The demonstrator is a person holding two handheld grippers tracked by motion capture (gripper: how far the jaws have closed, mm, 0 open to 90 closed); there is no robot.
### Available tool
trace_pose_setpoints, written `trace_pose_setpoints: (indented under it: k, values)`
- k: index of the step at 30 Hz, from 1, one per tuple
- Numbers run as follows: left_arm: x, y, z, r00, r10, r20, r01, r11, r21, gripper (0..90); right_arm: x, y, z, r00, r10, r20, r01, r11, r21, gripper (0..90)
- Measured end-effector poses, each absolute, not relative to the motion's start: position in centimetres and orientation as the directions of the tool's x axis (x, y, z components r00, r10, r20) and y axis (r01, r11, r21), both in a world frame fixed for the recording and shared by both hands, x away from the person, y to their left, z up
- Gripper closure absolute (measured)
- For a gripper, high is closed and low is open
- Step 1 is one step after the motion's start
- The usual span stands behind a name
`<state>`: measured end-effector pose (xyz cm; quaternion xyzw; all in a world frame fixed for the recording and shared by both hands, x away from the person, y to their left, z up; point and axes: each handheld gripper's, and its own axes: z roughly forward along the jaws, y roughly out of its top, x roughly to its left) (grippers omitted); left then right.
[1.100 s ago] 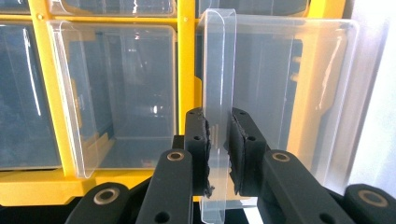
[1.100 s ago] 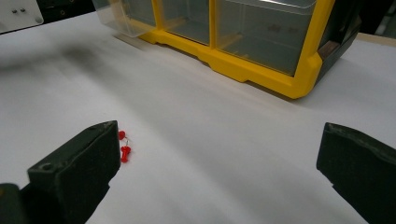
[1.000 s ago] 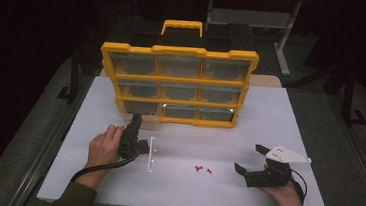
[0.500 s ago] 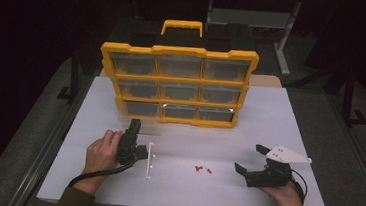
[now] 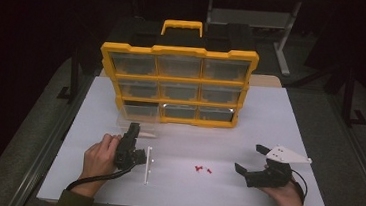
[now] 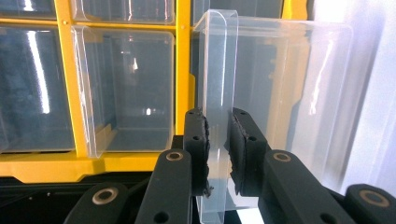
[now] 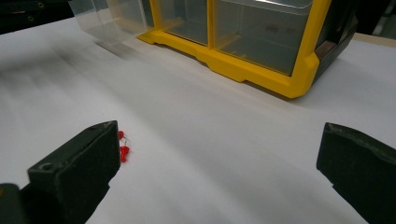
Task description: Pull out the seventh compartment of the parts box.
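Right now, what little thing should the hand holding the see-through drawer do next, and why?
Probably keep sliding the clear drawer out toward the person. The left gripper is shut on its front wall, and the drawer sits partly out of the yellow organizer. The red pins lie on the table by the open right gripper, likely meant for it.

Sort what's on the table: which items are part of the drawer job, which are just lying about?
In the job:
- left gripper, shut on the clear drawer's front lip
- clear drawer, pulled out of the bottom-left slot
- yellow organizer
- small red pieces, near the open right gripper

Lying about:
- white strip beside the left hand
- white table
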<state>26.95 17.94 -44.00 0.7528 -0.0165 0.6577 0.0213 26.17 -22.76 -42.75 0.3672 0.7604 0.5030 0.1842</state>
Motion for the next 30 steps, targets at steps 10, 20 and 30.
trace_pose_setpoints:
  k: [10, 20, 30]
  values:
    - [26.71, 17.93, -44.01, 0.141, 0.012, 0.990, -0.061, -0.998, 0.021, 77.6, 26.20, -22.79, -42.78, -0.662, 0.745, 0.086, 0.372, 0.227, 0.900, 0.0]
    - [26.75, 17.95, -43.94, 0.159, 0.023, 0.987, -0.061, -0.998, 0.033, 75.4, 26.23, -22.77, -42.81, -0.663, 0.744, 0.084, 0.371, 0.229, 0.900, 0.0]
    - [26.83, 17.89, -44.10, 0.160, 0.031, 0.987, -0.055, -0.998, 0.040, 56.6, 26.23, -22.78, -42.82, -0.663, 0.744, 0.083, 0.370, 0.229, 0.900, 0.0]
